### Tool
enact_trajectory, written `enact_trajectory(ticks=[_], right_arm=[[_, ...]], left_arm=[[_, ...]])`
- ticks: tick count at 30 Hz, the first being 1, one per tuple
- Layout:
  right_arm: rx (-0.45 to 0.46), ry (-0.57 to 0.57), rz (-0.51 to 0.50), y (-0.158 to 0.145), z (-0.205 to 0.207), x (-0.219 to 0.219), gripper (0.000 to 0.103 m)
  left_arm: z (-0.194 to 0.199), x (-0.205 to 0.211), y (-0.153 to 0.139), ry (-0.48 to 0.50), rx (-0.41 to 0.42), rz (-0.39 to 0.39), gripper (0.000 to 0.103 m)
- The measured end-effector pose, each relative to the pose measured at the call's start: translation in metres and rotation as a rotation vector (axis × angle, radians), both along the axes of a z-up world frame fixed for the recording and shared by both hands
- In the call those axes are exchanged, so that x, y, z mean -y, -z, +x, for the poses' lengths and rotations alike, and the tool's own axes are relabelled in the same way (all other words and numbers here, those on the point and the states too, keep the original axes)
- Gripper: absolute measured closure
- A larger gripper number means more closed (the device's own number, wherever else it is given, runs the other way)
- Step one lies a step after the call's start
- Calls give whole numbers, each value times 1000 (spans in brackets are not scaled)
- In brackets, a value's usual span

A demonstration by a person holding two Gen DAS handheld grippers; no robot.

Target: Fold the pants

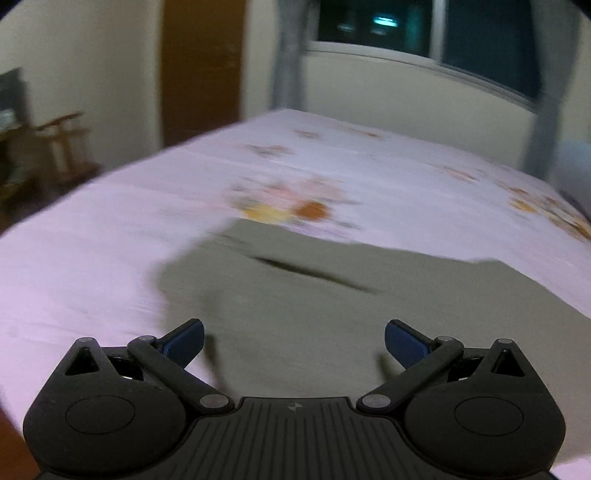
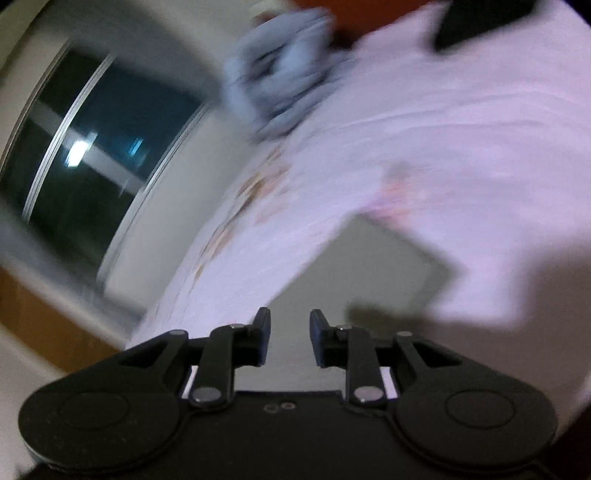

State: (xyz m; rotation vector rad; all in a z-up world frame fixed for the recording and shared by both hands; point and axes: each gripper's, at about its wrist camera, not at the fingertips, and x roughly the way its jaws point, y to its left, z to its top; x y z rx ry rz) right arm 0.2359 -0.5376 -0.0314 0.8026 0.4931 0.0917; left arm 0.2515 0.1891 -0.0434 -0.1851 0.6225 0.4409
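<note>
The flat, matte olive-green cloth pants [image 1: 332, 314] are spread near the front edge of the pale pink floral-printed bed sheet [image 1: 110, 236], beneath the widely parted, empty left gripper [image 1: 293, 341] and the narrowly parted, empty right gripper [image 2: 290, 338].

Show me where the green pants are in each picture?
Left wrist view: the olive-green pants lie on the pink floral bedsheet, filling the lower middle, just ahead of the open left hand-held gripper.
Right wrist view: the pants show as a blurry patch at lower center-right, beyond the right hand-held gripper, which holds nothing.
Shared landmark: the dark window, top right in the left view, left side in the right view.
</note>
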Motion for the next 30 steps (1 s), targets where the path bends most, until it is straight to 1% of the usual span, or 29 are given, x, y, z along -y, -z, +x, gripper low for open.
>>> enact_trajectory(ticks=[2, 4, 6, 7, 8, 10, 13, 14, 16, 18, 20, 23, 24, 25, 27, 30], right_arm=[[13, -135, -73, -14, 36, -48, 81], [17, -291, -143, -25, 73, -106, 79], [25, -461, -212, -32, 111, -172, 78], [35, -537, -233, -34, 129, -204, 78], [42, -592, -253, -35, 145, -231, 79], [36, -671, -303, -33, 181, -282, 78], [2, -759, -358, -22, 227, -340, 78], [-8, -785, -381, -19, 235, -356, 78], [-23, -831, -400, -12, 249, -378, 78], [-38, -862, -429, -6, 255, -393, 78], [-54, -904, -455, 2, 256, -405, 76], [-55, -932, -519, 7, 256, -418, 74], [-56, -940, -521, 8, 256, -419, 70], [-59, -949, -515, 8, 257, -419, 69], [-50, -984, -515, 7, 257, -426, 74], [-56, -1020, -579, 7, 254, -435, 74]], left_arm=[[-3, -26, 2, -74, -20, -2, 0], [-6, -47, 7, -121, -24, -38, 0], [-5, -65, 13, -140, -33, -93, 0], [-2, -70, 16, -142, -48, -106, 0], [0, -73, 20, -143, -59, -105, 0], [7, -78, 23, -128, -67, -98, 0], [17, -81, 23, -106, -59, -90, 0], [22, -82, 23, -99, -64, -89, 0], [30, -85, 25, -95, -80, -96, 0], [32, -87, 25, -94, -81, -97, 0], [31, -88, 25, -102, -68, -96, 0], [27, -92, 21, -150, -29, -92, 0], [25, -93, 20, -164, -20, -103, 0], [23, -94, 20, -170, -15, -118, 0], [23, -96, 24, -167, -17, -128, 0], [23, -100, 29, -170, -11, -167, 0]])
